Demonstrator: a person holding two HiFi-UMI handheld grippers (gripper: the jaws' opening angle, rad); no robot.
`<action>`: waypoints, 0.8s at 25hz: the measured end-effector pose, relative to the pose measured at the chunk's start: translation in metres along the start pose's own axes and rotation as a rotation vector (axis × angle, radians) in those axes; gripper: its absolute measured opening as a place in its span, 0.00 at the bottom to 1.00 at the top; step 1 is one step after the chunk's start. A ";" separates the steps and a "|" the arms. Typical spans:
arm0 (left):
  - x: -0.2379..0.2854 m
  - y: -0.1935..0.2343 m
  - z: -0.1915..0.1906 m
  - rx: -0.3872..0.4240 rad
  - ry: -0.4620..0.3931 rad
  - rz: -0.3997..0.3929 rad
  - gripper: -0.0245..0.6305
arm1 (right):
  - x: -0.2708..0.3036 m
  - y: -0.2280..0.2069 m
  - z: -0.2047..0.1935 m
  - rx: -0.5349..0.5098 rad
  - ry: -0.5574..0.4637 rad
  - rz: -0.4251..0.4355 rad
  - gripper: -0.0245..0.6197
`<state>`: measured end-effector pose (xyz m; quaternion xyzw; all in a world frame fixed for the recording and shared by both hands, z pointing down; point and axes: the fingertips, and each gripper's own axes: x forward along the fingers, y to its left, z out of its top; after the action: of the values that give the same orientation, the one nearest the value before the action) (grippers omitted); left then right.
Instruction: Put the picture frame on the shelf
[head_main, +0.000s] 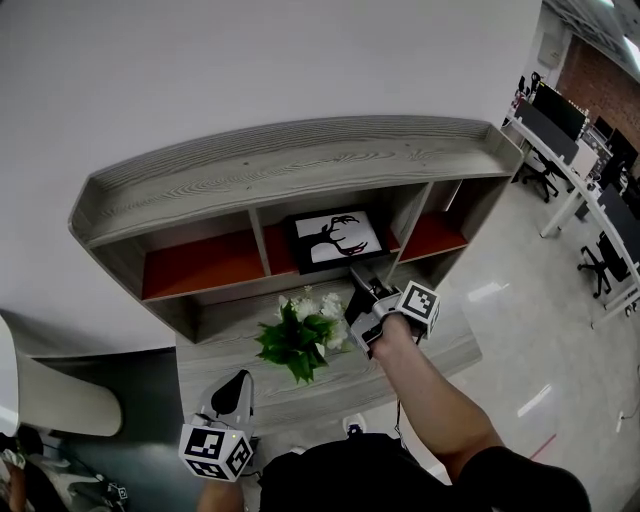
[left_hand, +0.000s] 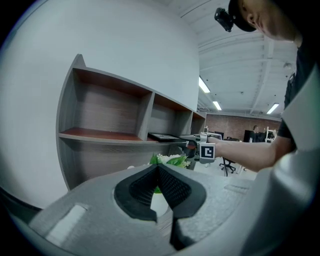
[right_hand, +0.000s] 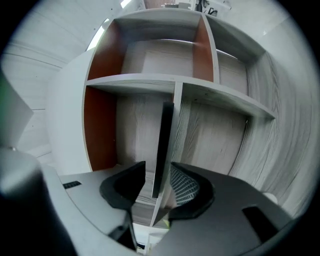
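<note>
The picture frame (head_main: 338, 238), black with a deer silhouette on white, lies in the middle compartment of the grey wooden shelf unit (head_main: 300, 150). My right gripper (head_main: 362, 297) is at the frame's near right corner. In the right gripper view the frame (right_hand: 162, 145) runs edge-on between the jaws of the right gripper (right_hand: 157, 182); a gap shows on the left pad's side, so the pads do not clamp it. My left gripper (head_main: 238, 385) hangs low by the desk's front, jaws closed and empty. In the left gripper view the left gripper (left_hand: 157, 170) points toward the frame (left_hand: 162, 136).
A potted plant with white flowers (head_main: 300, 335) stands on the desk top (head_main: 430, 355) just left of my right arm. The outer compartments have red-brown floors (head_main: 205, 262). A white chair (head_main: 50, 400) is at the left, office chairs and desks (head_main: 600, 265) far right.
</note>
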<state>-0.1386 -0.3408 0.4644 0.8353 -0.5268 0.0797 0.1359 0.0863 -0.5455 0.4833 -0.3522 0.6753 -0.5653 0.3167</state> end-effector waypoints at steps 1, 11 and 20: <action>-0.001 -0.001 0.000 0.001 0.000 -0.006 0.05 | -0.003 0.001 0.000 -0.001 -0.002 0.009 0.29; -0.012 -0.014 -0.003 -0.004 -0.010 -0.078 0.05 | -0.038 0.038 -0.016 -0.211 0.016 0.055 0.23; -0.029 -0.024 -0.005 -0.011 -0.012 -0.157 0.05 | -0.094 0.070 -0.093 -0.437 0.105 0.148 0.10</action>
<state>-0.1298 -0.3043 0.4574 0.8737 -0.4610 0.0608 0.1430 0.0530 -0.4085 0.4315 -0.3319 0.8213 -0.3985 0.2377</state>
